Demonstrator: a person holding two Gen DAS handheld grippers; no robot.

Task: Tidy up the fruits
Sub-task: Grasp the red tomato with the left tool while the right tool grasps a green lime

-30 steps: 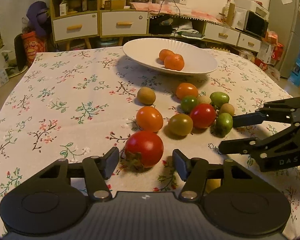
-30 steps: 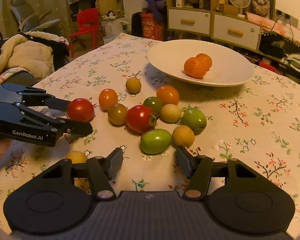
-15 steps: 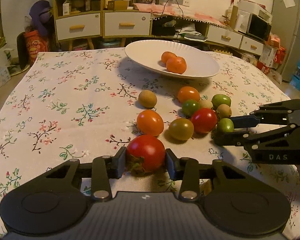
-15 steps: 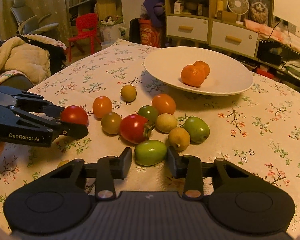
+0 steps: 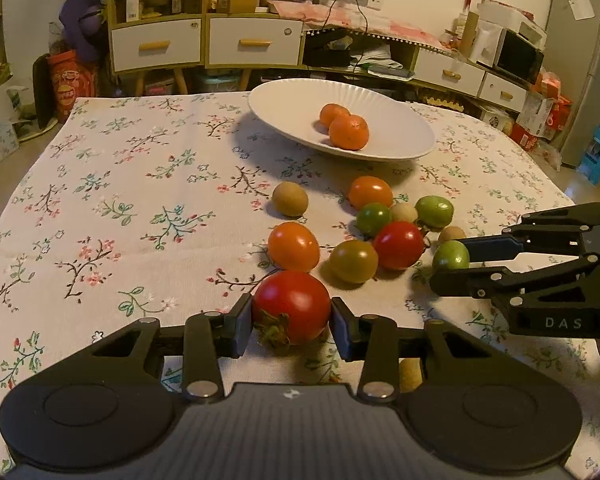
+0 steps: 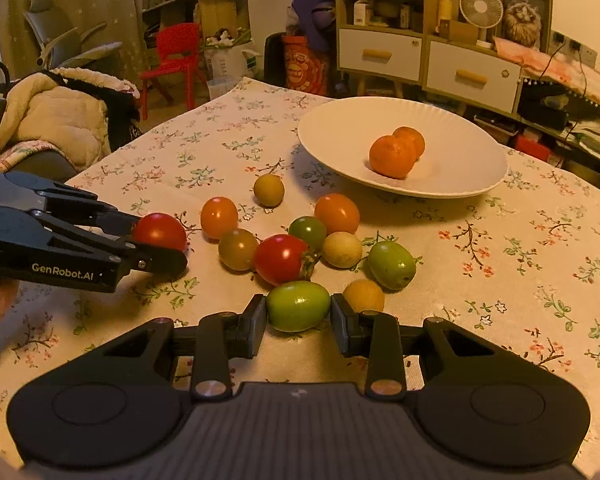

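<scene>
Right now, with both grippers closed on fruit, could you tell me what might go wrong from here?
The left gripper pinches the round red tomato only at its sides, so it could roll out or bruise. Lifting the green tomato in the right gripper might nudge the yellow fruit beside it.

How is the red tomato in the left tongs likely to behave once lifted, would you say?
The red tomato looks round and glossy, so it may slip or rotate between the flat pads. If dropped, it would probably roll on the tablecloth. Hard squeezing might bruise it.
</scene>
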